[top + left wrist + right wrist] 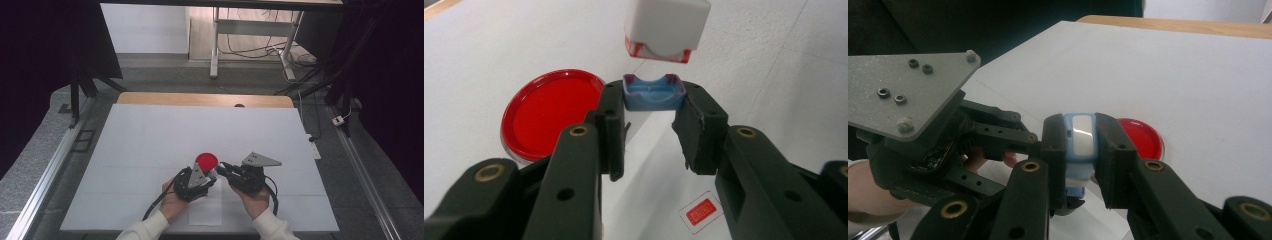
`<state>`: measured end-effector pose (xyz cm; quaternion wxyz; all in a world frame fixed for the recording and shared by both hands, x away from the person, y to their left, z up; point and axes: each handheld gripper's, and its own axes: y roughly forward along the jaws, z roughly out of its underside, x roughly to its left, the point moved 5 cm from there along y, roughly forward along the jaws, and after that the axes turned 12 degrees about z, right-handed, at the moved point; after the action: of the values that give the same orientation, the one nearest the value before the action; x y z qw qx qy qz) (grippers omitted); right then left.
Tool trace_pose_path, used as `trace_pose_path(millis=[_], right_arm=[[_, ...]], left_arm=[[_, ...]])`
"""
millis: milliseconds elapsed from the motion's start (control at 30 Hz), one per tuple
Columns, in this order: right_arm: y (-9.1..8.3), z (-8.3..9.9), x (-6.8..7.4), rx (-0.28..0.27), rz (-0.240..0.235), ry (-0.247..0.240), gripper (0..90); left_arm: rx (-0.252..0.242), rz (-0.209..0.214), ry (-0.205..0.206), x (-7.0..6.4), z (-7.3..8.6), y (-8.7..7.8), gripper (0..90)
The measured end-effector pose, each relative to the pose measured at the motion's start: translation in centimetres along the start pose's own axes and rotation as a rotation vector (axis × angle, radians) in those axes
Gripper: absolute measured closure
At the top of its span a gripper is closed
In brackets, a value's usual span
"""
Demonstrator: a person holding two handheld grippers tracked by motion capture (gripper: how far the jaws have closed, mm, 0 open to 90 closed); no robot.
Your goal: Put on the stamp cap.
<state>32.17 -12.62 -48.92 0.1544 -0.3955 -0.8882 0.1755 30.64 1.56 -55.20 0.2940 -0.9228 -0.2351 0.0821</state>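
Both tongs, left [649, 131] and right [1082, 157], clenched on blue-white block [1079, 142]; red lid [206, 161] at 12 o'clock, unused; pull-apart pending.

The table [150, 145] is covered by a white sheet, with a strip of bare wood along its far edge. A round red lid [206, 160] lies flat on it, just ahead of the left gripper [212, 175] and left of its jaws. A white paper sheet [205, 210] lies beneath the two grippers; a small red-printed label [700, 211] sits under the left gripper's right jaw.
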Motion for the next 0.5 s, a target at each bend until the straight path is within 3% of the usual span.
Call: trace_pose_path(millis=[500], right_arm=[[0.59,0.40,0.14,0.025,0.008,0.003,75.4]], left_arm=[[-0.003,-0.007,0.005,0.05,-0.01,-0.08,64.8]])
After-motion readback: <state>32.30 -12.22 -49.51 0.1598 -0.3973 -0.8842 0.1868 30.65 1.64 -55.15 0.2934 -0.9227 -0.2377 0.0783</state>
